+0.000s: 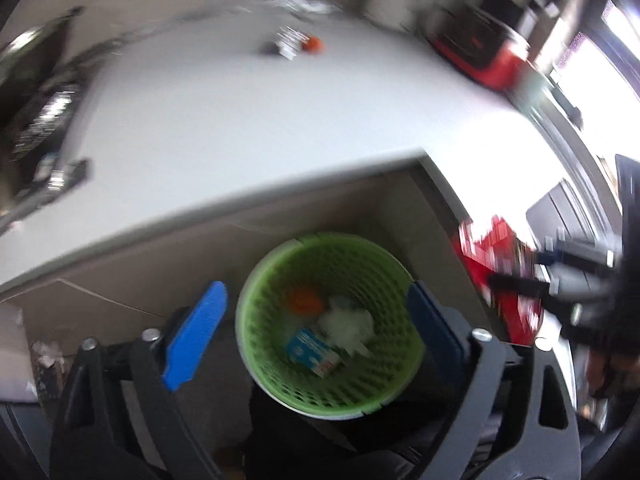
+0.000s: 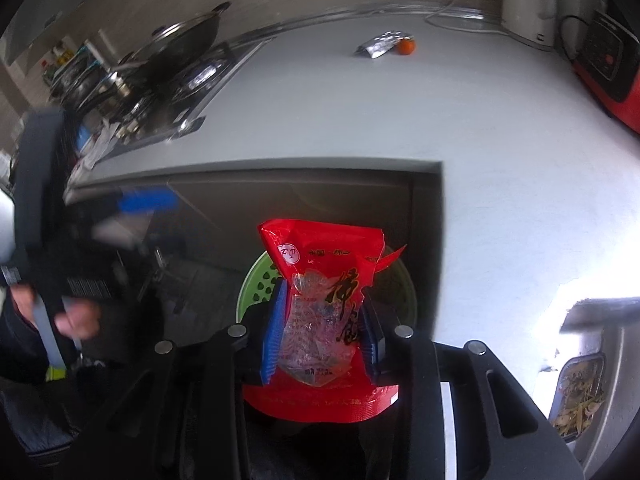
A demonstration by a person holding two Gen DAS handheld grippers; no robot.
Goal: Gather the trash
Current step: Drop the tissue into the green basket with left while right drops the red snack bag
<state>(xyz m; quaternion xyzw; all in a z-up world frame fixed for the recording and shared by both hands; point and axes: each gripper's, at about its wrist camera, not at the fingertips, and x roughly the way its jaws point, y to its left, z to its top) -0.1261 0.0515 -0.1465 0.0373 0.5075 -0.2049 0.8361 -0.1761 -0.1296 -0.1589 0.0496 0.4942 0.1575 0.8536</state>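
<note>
A green perforated trash basket (image 1: 394, 280) stands on the floor below the counter edge, holding an orange piece (image 1: 305, 300), crumpled white paper (image 1: 348, 326) and a small blue-and-white carton (image 1: 314, 352). My left gripper (image 1: 316, 332) is open and empty, its blue fingers either side of the basket from above. My right gripper (image 2: 324, 332) is shut on a red snack bag (image 2: 320, 256) and holds it over the basket (image 2: 256, 284). The bag and right gripper also show at the right of the left wrist view (image 1: 492, 248). A silver wrapper (image 2: 380, 44) and a small orange thing (image 2: 407, 46) lie far back on the counter.
The white counter (image 2: 360, 112) forms an L around the basket's recess. A stove with a wok (image 2: 180, 52) is at the left. A red and black appliance (image 2: 612, 68) and a white kettle (image 2: 528, 0) stand at the back right. A tray of food scraps (image 2: 580, 396) sits in the sink at right.
</note>
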